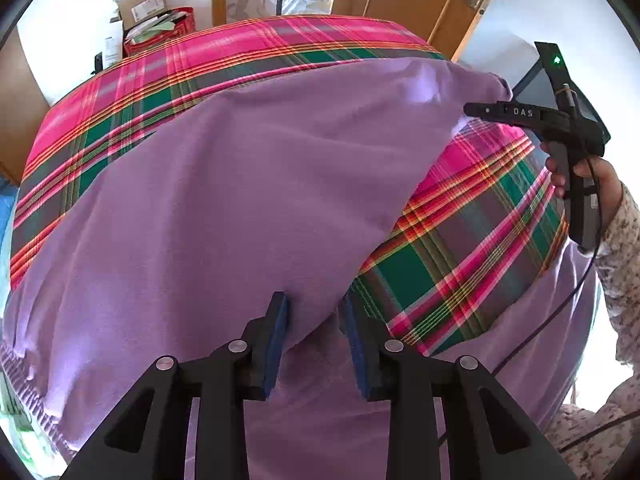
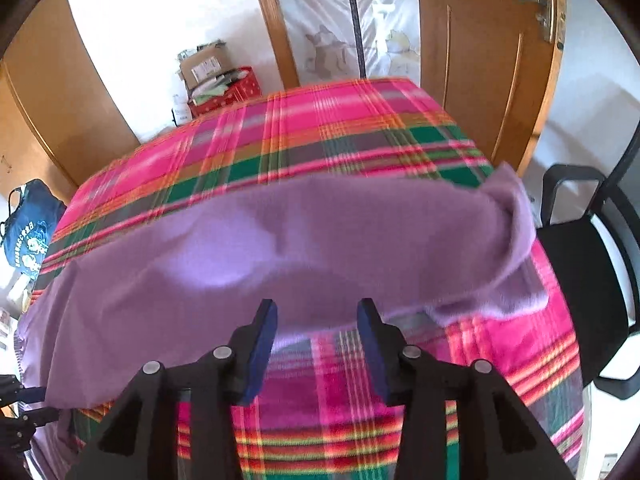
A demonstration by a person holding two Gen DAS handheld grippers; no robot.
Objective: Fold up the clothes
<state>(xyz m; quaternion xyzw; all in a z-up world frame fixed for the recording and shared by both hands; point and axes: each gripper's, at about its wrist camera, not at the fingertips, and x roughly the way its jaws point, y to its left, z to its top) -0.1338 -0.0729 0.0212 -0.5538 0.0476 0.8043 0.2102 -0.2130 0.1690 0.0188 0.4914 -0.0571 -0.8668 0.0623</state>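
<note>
Right gripper (image 2: 316, 316), jaws apart, at purple cloth (image 2: 240, 240) over plaid blanket (image 2: 320, 128).

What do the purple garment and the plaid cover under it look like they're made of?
The purple garment looks like a soft, matte knit, maybe fleece or jersey: slightly fuzzy, with rounded folds. The plaid cover looks like a thicker woven or brushed blanket in pink, green and orange; no sheen. Fibre type can't be told for either.

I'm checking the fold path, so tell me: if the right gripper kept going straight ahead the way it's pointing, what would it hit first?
The right gripper, jaws open, would likely meet the purple cloth first: its lifted edge hangs right ahead of the fingertips. The plaid blanket lies beyond. Motion blur makes depth uncertain.
</note>
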